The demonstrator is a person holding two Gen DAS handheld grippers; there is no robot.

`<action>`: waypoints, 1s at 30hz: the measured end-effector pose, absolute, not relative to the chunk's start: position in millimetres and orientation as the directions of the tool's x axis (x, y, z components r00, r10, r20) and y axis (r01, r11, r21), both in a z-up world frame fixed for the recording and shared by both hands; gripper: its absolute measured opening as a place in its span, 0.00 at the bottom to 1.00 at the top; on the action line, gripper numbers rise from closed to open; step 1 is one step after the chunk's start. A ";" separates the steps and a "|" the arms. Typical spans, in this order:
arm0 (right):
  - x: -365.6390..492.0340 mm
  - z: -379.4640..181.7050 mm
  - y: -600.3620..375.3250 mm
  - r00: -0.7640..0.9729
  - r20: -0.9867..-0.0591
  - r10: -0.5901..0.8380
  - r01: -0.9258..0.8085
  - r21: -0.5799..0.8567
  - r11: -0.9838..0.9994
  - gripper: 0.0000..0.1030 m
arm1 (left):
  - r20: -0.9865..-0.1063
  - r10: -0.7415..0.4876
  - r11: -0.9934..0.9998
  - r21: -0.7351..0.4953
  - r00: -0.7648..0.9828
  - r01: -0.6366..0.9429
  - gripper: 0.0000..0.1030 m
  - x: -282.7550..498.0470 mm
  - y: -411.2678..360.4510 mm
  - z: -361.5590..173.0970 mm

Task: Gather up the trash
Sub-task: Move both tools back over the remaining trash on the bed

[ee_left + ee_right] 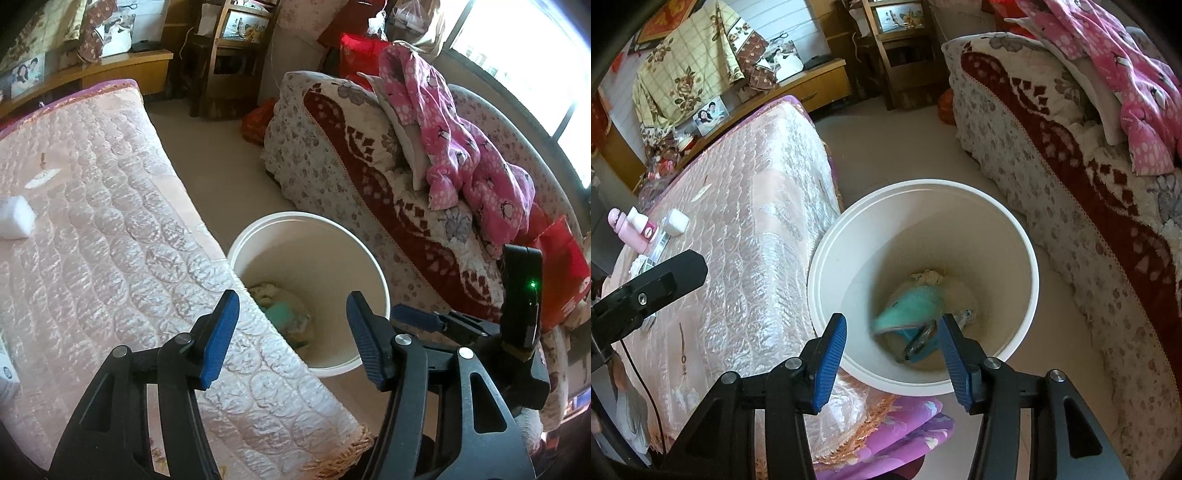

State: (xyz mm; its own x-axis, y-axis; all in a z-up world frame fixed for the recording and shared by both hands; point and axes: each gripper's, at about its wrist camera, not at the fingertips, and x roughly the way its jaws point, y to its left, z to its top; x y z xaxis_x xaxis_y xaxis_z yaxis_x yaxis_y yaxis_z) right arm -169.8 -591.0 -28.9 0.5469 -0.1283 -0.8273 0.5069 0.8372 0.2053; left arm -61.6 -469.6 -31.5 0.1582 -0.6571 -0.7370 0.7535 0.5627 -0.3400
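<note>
A white bin [1027, 266] stands on the floor between the bed [746, 229] and the sofa [1071, 177]. Inside it lie a blurred teal wrapper [912, 304] and crumpled pale paper [929, 276]. Both grippers, left [291, 332] and right [892, 354], hang released over the bin with nothing between their pads. No writing is legible.

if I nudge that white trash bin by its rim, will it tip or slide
The white bin looks like thin plastic, tall, nearly empty apart from some trash, so probably light. It would likely slide on the smooth floor; a high push might tip it.
</note>
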 end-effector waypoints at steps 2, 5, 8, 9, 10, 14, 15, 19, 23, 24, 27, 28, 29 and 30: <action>-169.3 -28.8 -589.7 0.548 -0.827 -0.126 0.505 0.207 0.838 0.49 | -0.737 -0.654 0.571 -0.333 0.171 0.750 0.57 -61.5 -465.8 -31.1; -169.0 -27.3 -586.4 0.550 -0.826 -0.124 0.499 0.206 0.842 0.49 | -0.738 -0.648 0.586 -0.324 0.188 0.743 0.57 -61.1 -459.2 -31.1; -168.3 -22.2 -581.3 0.556 -0.821 -0.127 0.489 0.200 0.849 0.49 | -0.738 -0.642 0.597 -0.311 0.208 0.739 0.57 -60.7 -453.7 -29.6; -168.0 -20.1 -579.7 0.558 -0.820 -0.128 0.487 0.198 0.851 0.49 | -0.737 -0.641 0.601 -0.308 0.214 0.738 0.57 -60.6 -452.0 -28.9; -167.5 -17.9 -577.9 0.561 -0.818 -0.130 0.484 0.197 0.852 0.49 | -0.736 -0.640 0.605 -0.305 0.222 0.736 0.57 -60.4 -449.4 -27.8; -164.9 -9.4 -569.1 0.571 -0.810 -0.136 0.474 0.189 0.860 0.49 | -0.728 -0.640 0.620 -0.300 0.246 0.725 0.57 -59.5 -440.0 -23.9; -164.1 -6.3 -566.3 0.574 -0.807 -0.138 0.469 0.186 0.863 0.49 | -0.727 -0.640 0.623 -0.299 0.250 0.723 0.57 -59.1 -436.7 -23.2; -160.3 3.2 -555.2 0.584 -0.799 -0.145 0.453 0.172 0.875 0.50 | -0.723 -0.633 0.638 -0.285 0.276 0.715 0.57 -57.9 -424.9 -19.4; -154.8 17.1 -539.8 0.606 -0.781 -0.152 0.424 0.156 0.892 0.59 | -0.717 -0.623 0.661 -0.267 0.314 0.701 0.57 -55.3 -409.1 -13.7; -152.8 20.8 -534.7 0.611 -0.777 -0.153 0.416 0.151 0.897 0.59 | -0.716 -0.620 0.667 -0.263 0.322 0.697 0.57 -55.2 -405.5 -12.9; -147.0 29.0 -521.7 0.625 -0.767 -0.146 0.391 0.145 0.909 0.59 | -0.711 -0.609 0.688 -0.253 0.352 0.680 0.57 -52.8 -389.9 -9.5; -144.6 31.5 -516.6 0.630 -0.763 -0.144 0.382 0.143 0.913 0.59 | -0.711 -0.605 0.694 -0.251 0.358 0.675 0.57 -51.8 -385.1 -8.7; -141.5 34.1 -510.9 0.634 -0.760 -0.141 0.373 0.140 0.917 0.59 | -0.710 -0.603 0.698 -0.250 0.362 0.671 0.57 -51.2 -381.2 -8.1; -139.4 35.6 -507.2 0.637 -0.758 -0.139 0.366 0.139 0.920 0.60 | -0.709 -0.603 0.702 -0.252 0.367 0.666 0.57 -49.5 -374.8 -7.2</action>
State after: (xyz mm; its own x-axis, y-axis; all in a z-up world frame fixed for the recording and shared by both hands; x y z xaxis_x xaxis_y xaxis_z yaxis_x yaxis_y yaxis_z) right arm -139.4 -507.2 35.6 0.6373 -0.1390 -0.7580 0.3663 0.9200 0.1392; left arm -49.5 -374.8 -7.2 0.3671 -0.6026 -0.7086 0.6656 0.7023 -0.2523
